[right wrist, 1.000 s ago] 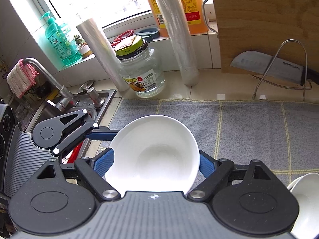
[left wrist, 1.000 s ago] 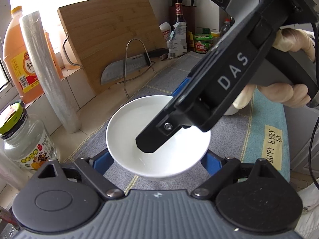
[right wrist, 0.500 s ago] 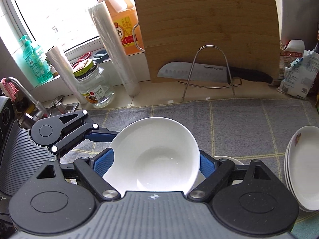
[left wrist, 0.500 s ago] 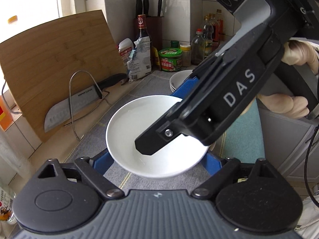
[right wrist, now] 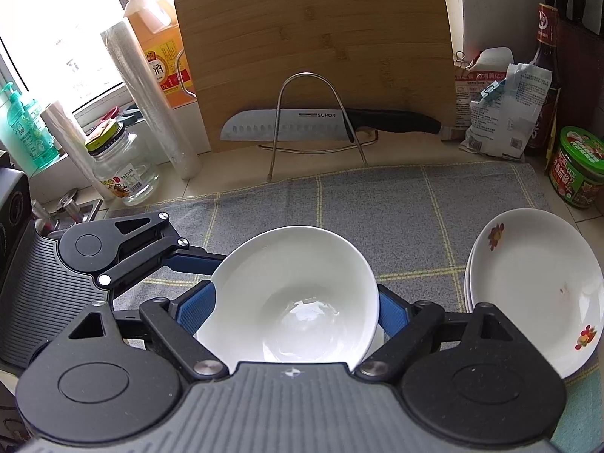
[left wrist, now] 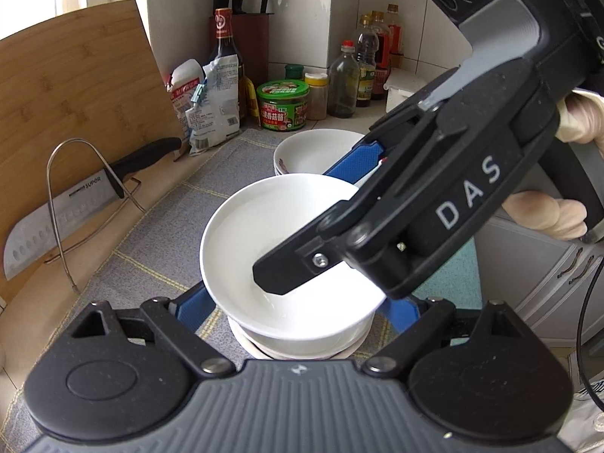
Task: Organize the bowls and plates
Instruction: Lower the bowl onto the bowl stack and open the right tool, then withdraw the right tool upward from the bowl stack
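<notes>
Left hand-held gripper [left wrist: 298,302], in the left wrist view, grips a plain white bowl [left wrist: 279,249] across its rim, blue pads pressed on both sides. Directly beneath the bowl lies a small stack of white bowls [left wrist: 298,351], apparently the target. The right hand-held gripper [left wrist: 362,196] crosses above the bowl and also holds it. To finish the step well, centre the bowl over the stack, keep it level, lower until seated, then release both grips together.

In the right wrist view, the right hand-held gripper [right wrist: 290,311] is closed on the same bowl [right wrist: 290,302]. The bowl is glossy, deep and undecorated, with a wet sheen at its bottom. Right of the bowl sits a stack of flower-printed plates [right wrist: 536,279] on the grey cloth [right wrist: 396,204] covering the tabletop.
</notes>
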Action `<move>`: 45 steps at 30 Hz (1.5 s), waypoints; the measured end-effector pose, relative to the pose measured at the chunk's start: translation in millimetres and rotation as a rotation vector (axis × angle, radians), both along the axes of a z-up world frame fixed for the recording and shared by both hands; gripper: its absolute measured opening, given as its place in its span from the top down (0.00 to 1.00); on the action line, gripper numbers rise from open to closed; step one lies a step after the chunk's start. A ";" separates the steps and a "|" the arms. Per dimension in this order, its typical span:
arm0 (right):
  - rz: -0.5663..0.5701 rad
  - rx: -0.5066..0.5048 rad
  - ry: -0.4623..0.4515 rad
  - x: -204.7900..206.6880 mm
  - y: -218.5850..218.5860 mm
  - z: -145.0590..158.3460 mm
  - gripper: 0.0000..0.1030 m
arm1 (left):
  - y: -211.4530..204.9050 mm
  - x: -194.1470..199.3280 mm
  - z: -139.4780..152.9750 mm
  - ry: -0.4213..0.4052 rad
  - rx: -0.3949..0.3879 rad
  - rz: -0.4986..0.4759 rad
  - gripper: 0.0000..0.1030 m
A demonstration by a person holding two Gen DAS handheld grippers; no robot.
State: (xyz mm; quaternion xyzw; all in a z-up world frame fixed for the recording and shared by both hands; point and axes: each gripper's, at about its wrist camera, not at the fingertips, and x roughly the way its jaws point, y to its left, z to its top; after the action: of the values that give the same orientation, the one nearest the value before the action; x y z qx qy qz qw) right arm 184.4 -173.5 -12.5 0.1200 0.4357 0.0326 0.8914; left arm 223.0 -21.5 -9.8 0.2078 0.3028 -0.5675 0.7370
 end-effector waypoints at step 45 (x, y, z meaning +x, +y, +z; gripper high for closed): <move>-0.041 0.029 -0.049 -21.1 -7.4 -12.4 0.00 | 32.0 -8.0 -7.2 -0.008 0.001 0.058 0.04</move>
State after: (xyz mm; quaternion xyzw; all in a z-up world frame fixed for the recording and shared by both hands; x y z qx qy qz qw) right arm 163.3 -180.9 -24.8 0.1410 0.4107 0.0236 0.9005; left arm 215.0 10.4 -17.1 0.2013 0.3062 -0.5448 0.7542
